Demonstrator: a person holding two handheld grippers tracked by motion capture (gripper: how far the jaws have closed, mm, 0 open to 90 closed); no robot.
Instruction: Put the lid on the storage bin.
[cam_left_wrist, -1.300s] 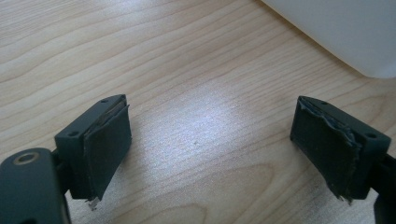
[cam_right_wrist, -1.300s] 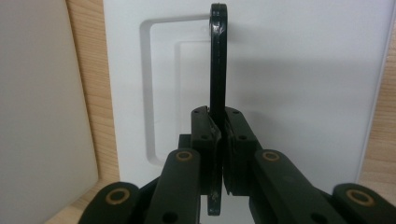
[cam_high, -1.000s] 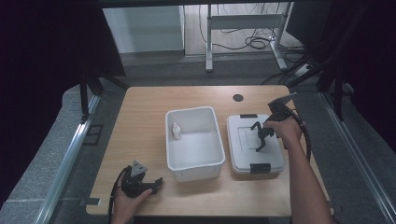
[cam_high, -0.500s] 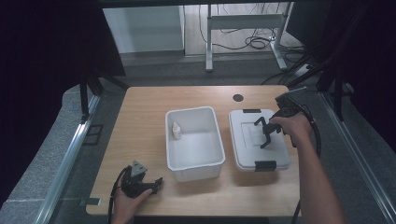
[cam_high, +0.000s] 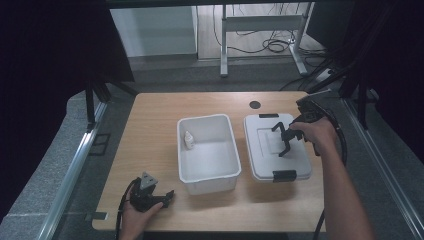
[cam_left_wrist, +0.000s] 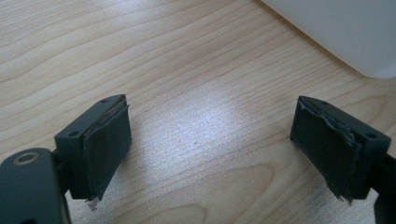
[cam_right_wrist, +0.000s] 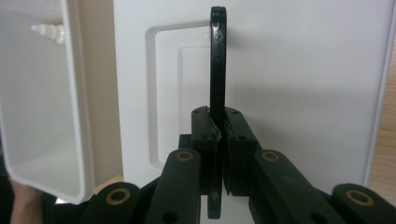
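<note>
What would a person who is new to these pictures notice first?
First, the right gripper, shut on the black handle that stands up from the white lid on the table's right side. Next, the open white bin beside that lid, at the middle, with a small white bottle against its left wall. The left gripper rests open on the wooden table near its front edge.
</note>
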